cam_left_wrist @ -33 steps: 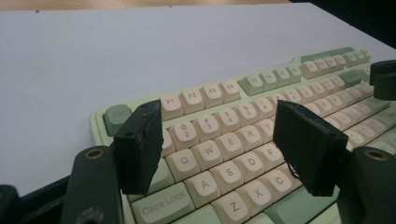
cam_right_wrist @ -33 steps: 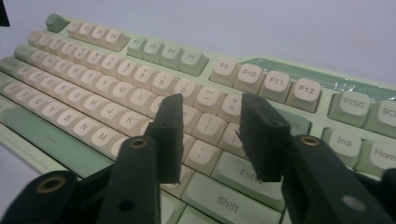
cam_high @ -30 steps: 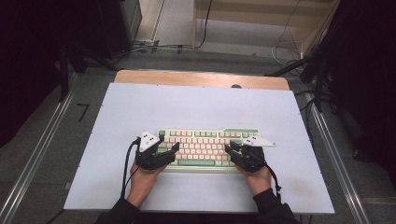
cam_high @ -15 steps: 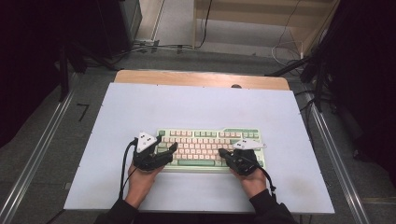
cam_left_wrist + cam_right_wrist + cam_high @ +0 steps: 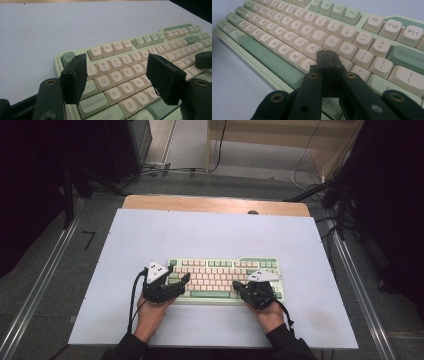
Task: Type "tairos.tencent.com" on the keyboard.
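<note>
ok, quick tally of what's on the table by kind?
keyboard: 1
grippers: 2, left gripper with jaws apart, right gripper with jaws closed together
hands: 2, left hand, right hand
total: 5

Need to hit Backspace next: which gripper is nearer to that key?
Right. The right gripper sits shut over the punctuation keys, just short of the Backspace key; the left gripper is open over the keyboard's opposite end.
</note>
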A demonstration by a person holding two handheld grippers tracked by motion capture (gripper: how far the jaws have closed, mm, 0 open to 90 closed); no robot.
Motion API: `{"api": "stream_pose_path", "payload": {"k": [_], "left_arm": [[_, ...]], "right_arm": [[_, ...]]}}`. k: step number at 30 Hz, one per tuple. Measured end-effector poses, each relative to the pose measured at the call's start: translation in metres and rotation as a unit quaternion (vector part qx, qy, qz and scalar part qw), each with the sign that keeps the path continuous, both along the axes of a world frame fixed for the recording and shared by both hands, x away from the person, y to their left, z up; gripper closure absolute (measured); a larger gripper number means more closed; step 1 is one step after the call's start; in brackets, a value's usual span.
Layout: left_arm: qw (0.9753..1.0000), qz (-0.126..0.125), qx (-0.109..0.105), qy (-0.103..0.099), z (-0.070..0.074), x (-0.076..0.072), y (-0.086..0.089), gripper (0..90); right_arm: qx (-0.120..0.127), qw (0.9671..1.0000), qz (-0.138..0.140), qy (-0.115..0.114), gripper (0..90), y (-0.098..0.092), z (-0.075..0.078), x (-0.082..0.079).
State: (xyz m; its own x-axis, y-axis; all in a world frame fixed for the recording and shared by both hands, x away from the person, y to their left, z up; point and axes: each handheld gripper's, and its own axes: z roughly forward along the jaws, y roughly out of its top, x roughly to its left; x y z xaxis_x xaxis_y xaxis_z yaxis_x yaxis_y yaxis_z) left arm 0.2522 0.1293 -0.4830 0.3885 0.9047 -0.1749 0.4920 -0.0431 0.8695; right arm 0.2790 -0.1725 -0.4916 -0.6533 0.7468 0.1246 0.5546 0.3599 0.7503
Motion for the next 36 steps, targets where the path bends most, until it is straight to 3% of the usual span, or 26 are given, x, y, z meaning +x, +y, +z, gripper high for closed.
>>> {"api": "stream_pose_path", "payload": {"k": [5,7,10,12,15,19,27,34,36], "left_arm": [[1.0,-0.001,0.001,0.001,0.0,0.0,0.0,33.6],[1.0,0.0,0.0,-0.001,0.0,0.0,0.0,33.6],[1.0,0.0,0.001,0.0,0.0,0.0,0.001,33.6],[1.0,0.001,0.002,0.0,0.0,0.0,0.001,33.7],[1.0,-0.001,0.002,-0.002,0.0,0.0,0.0,35.7],[0.9999,-0.012,-0.002,-0.011,0.002,-0.002,-0.001,51.9],[0.9991,-0.043,0.004,-0.001,0.0,0.006,-0.015,76.4],[0.9978,-0.064,0.011,0.013,0.0,0.018,-0.033,78.3],[0.9976,-0.066,0.016,0.013,0.001,0.021,-0.039,82.4]], "right_arm": [[-0.005,1.0,0.001,0.001,87.6,0.002,-0.002,0.0],[0.005,1.0,-0.002,-0.003,83.8,0.0,0.0,-0.001],[0.033,0.9993,-0.017,-0.007,60.4,-0.006,0.005,0.0],[0.046,0.9981,-0.034,-0.023,39.5,-0.01,0.007,0.001],[0.061,0.9959,-0.056,-0.036,27.4,-0.018,0.01,0.002],[0.068,0.9946,-0.07,-0.035,26.8,-0.026,0.011,0.004],[0.057,0.9947,-0.08,-0.03,26.8,-0.032,0.009,0.0],[0.057,0.9922,-0.107,-0.03,27.3,-0.047,0.01,-0.007],[0.058,0.9913,-0.114,-0.031,27.6,-0.051,0.01,-0.009]]}}
